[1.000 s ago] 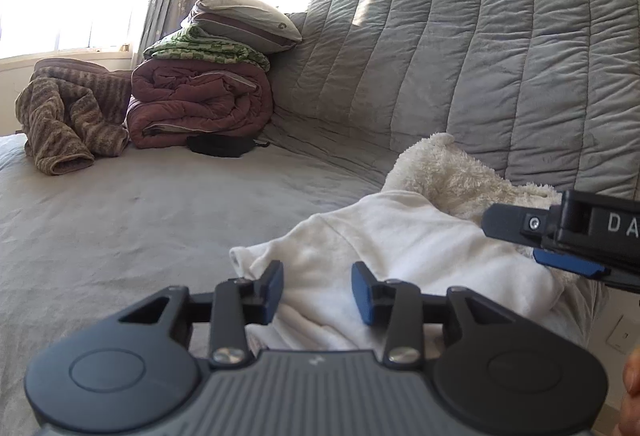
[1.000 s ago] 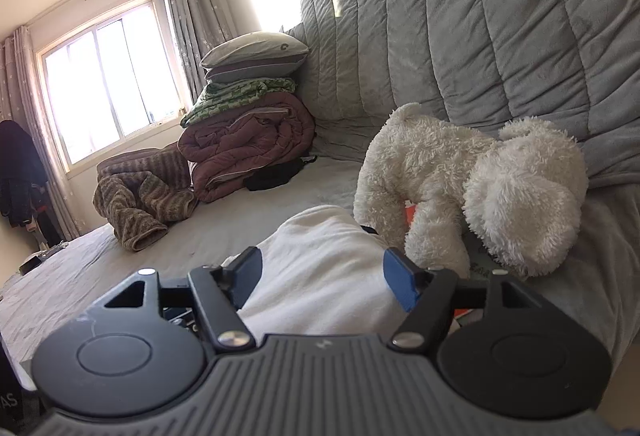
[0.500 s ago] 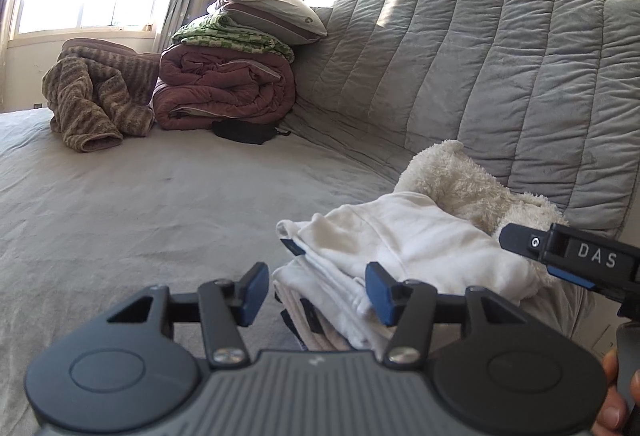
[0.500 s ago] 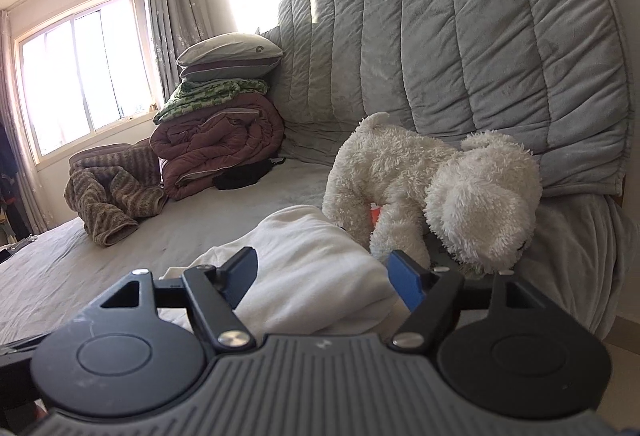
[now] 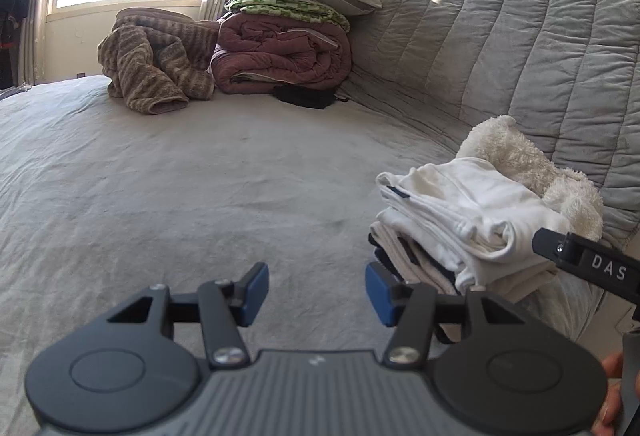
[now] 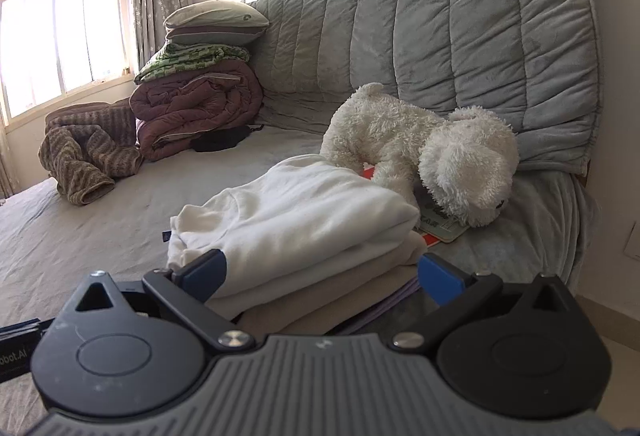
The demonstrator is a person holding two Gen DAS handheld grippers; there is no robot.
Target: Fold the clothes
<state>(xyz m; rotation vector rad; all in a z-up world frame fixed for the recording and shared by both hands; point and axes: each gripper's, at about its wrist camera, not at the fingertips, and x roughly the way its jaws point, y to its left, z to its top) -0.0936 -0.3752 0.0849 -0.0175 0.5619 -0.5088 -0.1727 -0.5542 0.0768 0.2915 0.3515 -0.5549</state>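
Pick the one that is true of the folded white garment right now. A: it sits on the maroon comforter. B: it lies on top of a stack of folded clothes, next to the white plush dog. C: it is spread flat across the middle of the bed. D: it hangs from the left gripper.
B: the white garment tops the stack of folded clothes, with the plush dog just behind it; neither gripper grips it.
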